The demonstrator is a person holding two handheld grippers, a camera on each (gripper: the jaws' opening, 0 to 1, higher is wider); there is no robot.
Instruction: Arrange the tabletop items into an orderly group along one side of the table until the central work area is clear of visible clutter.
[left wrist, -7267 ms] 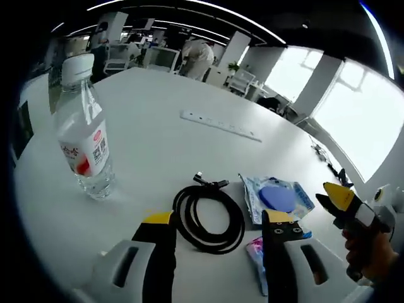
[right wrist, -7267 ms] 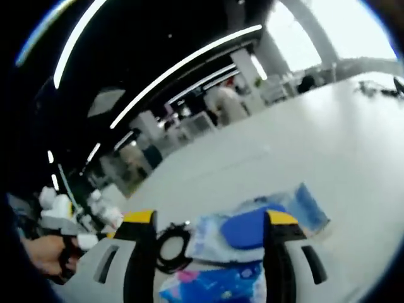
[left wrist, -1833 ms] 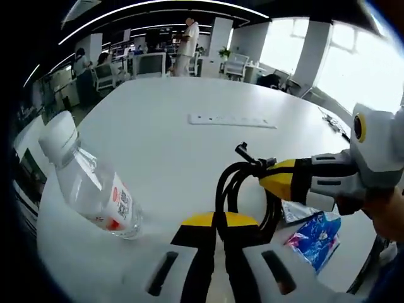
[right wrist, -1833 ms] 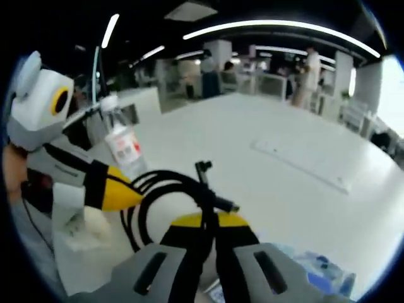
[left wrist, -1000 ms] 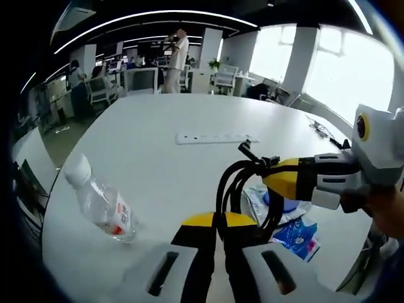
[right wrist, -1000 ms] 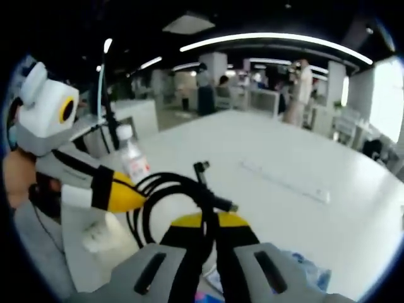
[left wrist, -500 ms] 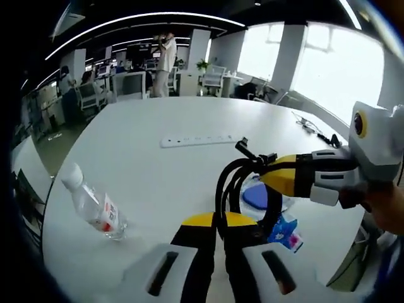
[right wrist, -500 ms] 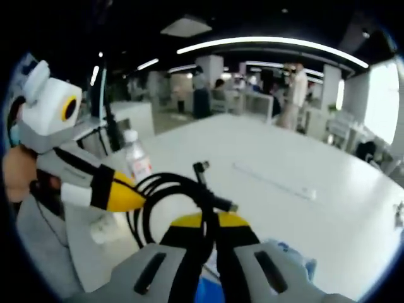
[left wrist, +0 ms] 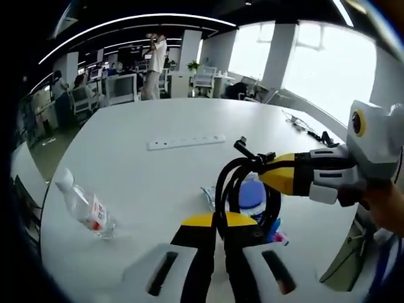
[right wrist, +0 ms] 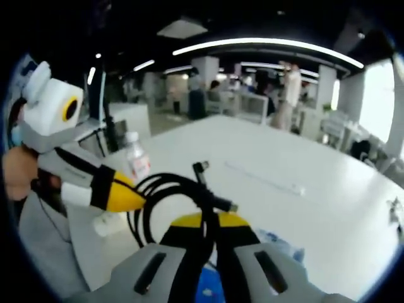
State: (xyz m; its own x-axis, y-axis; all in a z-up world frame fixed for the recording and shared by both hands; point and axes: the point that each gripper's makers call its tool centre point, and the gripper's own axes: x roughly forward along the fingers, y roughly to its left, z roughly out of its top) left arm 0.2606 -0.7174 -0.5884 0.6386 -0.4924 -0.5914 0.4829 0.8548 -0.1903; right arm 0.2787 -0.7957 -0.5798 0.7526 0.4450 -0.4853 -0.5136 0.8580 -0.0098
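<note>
**Coiled cable held in the air by both of your grippers**

Your left gripper (left wrist: 218, 221) has its yellow-tipped jaws pressed together on the near side of the coiled black cable (left wrist: 243, 192), and your right gripper (left wrist: 273, 177) reaches in from the right of the left gripper view and pinches the same coil on its far side. In the right gripper view you see the mirror of this: your right gripper (right wrist: 210, 221) is clamped on the coiled black cable (right wrist: 167, 196), with your left gripper (right wrist: 129, 197) gripping it from the left. The coil hangs between the two, raised above the round white table (left wrist: 158, 170).

Below the coil, on the table, lie a pale plastic packet with a blue oval (left wrist: 252, 196) and a small blue-and-pink packet (left wrist: 276, 237) (mostly hidden behind the cable). The clear plastic water bottle with a red-and-white label (left wrist: 82, 205) stands well apart to the left. A long white power strip (left wrist: 185, 142) lies farther back, near the middle of the table.
</note>
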